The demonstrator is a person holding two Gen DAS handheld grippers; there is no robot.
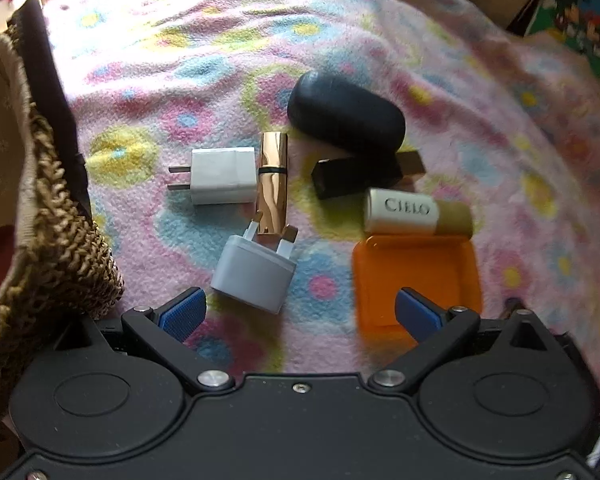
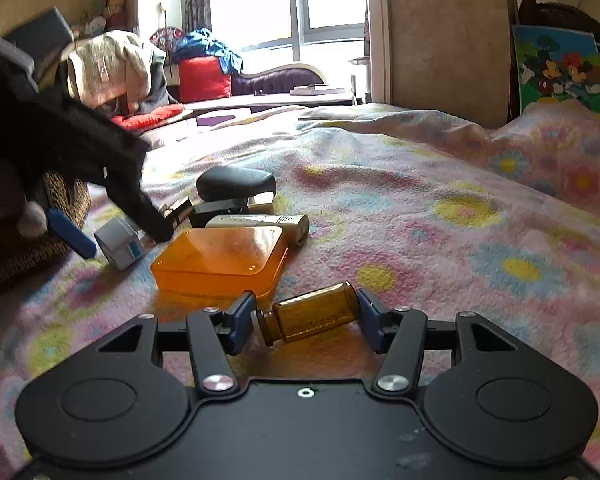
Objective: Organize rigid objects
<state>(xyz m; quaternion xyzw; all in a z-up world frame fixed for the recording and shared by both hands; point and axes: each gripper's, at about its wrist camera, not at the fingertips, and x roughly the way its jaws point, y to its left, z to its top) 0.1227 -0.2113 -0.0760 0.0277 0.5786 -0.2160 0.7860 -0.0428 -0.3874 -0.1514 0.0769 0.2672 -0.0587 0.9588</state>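
Right jaws: being pressed onto an amber glass bottle (image 2: 314, 314), label unreadable.
Left jaws: being held spread above a grey plug adapter (image 1: 254, 274).
Woven basket (image 1: 48, 248): being cut off at the frame edge.

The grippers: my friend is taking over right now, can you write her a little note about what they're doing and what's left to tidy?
Right gripper: shut on the brown glass bottle, gripped end to end, low over the blanket.
Left gripper: open, holding nothing, hovering over the grey plug adapter.
Still loose on the blanket: white charger, gold lipstick tube, dark oval case, black box, CIELO tube, orange box.
The woven basket sits at the left edge.
Done: only the bottle is picked up. Left: everything else needs sorting.
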